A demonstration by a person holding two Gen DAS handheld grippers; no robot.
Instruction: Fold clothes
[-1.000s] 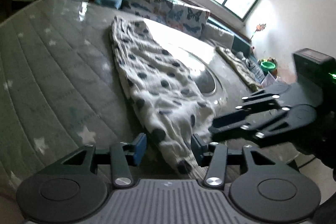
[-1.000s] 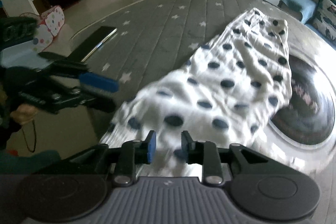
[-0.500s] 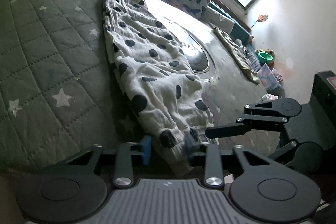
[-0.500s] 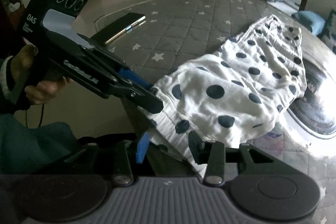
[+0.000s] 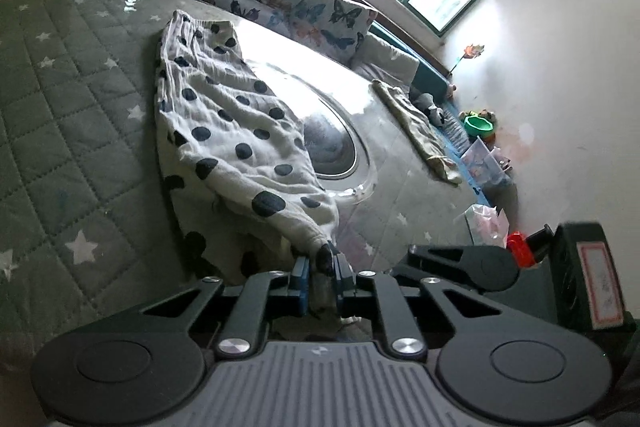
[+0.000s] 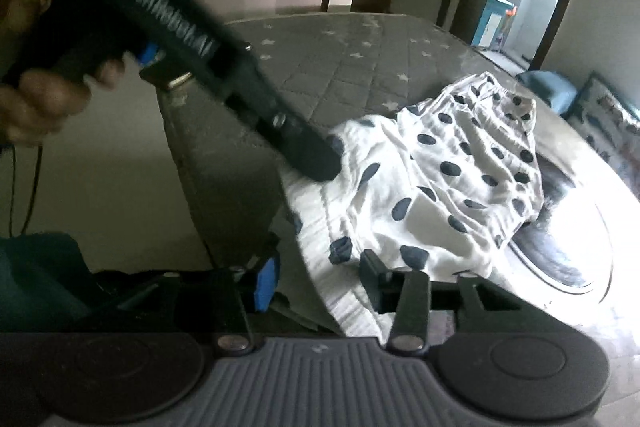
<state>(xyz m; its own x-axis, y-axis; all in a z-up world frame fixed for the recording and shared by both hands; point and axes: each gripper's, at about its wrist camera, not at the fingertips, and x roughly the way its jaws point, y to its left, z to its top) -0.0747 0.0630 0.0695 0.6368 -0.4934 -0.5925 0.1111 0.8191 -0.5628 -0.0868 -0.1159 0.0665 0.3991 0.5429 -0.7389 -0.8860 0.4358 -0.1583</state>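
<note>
Your left gripper [image 5: 322, 269] is pinching the near corner of the garment [image 5: 236, 131], its blue pads pressed tight on a bunched fold. Your right gripper [image 6: 318, 277] is sitting spread wide, its fingers straddling the garment's near hem. That polka-dot garment is lying along the mattress [image 5: 60, 107], its near end draping over the edge.
</note>
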